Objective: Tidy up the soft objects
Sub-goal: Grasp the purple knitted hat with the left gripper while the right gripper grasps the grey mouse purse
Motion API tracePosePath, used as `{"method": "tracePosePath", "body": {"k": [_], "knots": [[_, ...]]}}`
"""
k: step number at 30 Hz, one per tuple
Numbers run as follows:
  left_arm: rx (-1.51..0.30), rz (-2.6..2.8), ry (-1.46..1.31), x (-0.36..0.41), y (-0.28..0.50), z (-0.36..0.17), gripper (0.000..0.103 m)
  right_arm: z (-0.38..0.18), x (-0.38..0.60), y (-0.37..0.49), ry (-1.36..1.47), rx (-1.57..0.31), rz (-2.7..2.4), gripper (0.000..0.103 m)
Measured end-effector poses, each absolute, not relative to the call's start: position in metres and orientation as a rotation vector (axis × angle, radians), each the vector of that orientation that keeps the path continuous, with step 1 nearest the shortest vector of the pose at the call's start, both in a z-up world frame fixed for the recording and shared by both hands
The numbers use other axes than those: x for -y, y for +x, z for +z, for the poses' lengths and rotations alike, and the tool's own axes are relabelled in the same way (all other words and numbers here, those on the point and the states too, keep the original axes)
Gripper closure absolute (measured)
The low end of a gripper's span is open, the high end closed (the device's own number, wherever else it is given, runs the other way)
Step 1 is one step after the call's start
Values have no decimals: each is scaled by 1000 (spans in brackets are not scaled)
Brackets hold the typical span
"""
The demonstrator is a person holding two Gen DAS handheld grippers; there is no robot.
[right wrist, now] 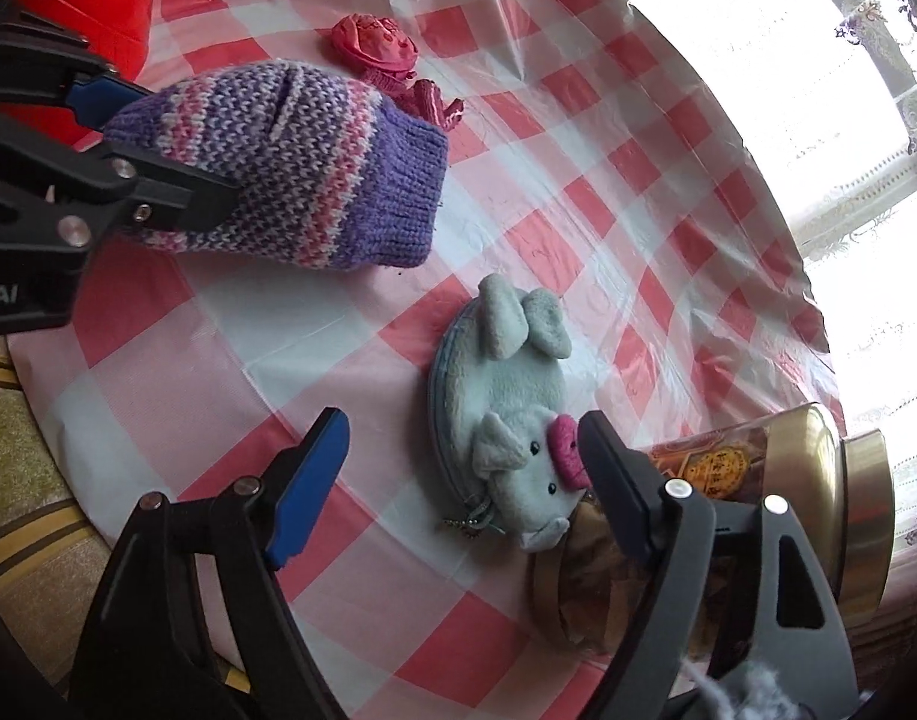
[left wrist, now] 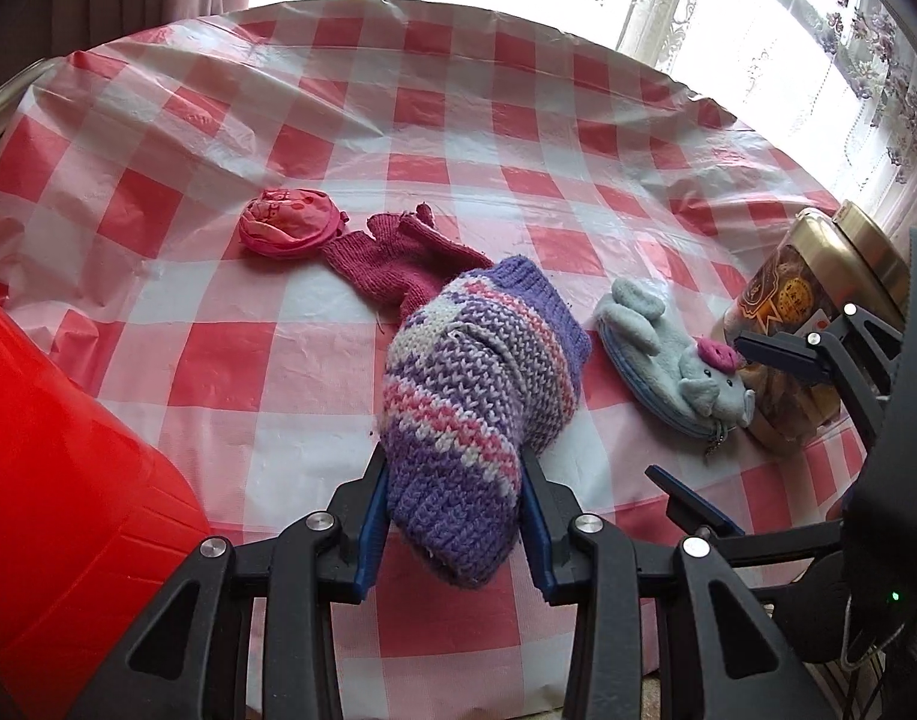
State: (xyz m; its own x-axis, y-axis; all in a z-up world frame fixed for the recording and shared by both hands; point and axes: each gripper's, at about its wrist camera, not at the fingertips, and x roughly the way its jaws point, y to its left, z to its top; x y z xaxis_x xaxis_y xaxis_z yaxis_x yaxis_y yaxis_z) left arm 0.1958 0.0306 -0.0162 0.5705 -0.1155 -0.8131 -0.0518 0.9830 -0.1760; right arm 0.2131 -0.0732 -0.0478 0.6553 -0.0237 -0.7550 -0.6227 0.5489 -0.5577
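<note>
My left gripper (left wrist: 455, 480) is shut on a purple, pink and white striped knit mitten (left wrist: 476, 384), gripping its fingertip end; the cuff points away over the table. The mitten also shows in the right wrist view (right wrist: 290, 168), with the left gripper (right wrist: 128, 132) on it. My right gripper (right wrist: 464, 438) is open, its jaws on either side of a grey plush mouse pouch (right wrist: 512, 414) with a pink nose, not touching it. The pouch also shows in the left wrist view (left wrist: 668, 354). A dark pink knit piece (left wrist: 398, 264) and a pink fabric ball (left wrist: 287, 222) lie further back.
A red bin (left wrist: 56, 480) stands at the left edge of the red-and-white checked tablecloth (left wrist: 218, 360). A gold-lidded jar (right wrist: 758, 480) of snacks lies on its side just right of the pouch. A bright window is behind the table.
</note>
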Motion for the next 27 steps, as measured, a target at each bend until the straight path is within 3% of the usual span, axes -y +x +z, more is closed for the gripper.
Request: {"method": "tracePosePath", "body": {"k": [3, 5, 10, 12, 13, 14, 15, 22, 27], "knots": [[-961, -38, -186, -30, 195, -16, 64, -52, 73, 223, -937, -822, 375, 25], [-957, -37, -188, -30, 193, -16, 64, -59, 72, 229, -942, -843, 368, 34], [-948, -39, -197, -31, 192, -15, 64, -61, 74, 238, -900, -862, 367, 36], [-944, -38, -195, -31, 191, -14, 64, -59, 78, 241, -851, -887, 392, 41], [-939, -35, -193, -30, 191, -13, 64, -58, 80, 243, -817, -908, 414, 53], [-933, -31, -190, -30, 190, -12, 64, -60, 81, 243, -805, -918, 415, 72], [-927, -26, -187, -30, 189, -10, 64, -62, 80, 242, -819, -913, 402, 75], [-889, -12, -190, -31, 182, 0, 64, -37, 97, 239, -629, -921, 461, 86], [-866, -3, -189, -29, 176, 6, 64, -16, 115, 228, -500, -924, 492, 89]]}}
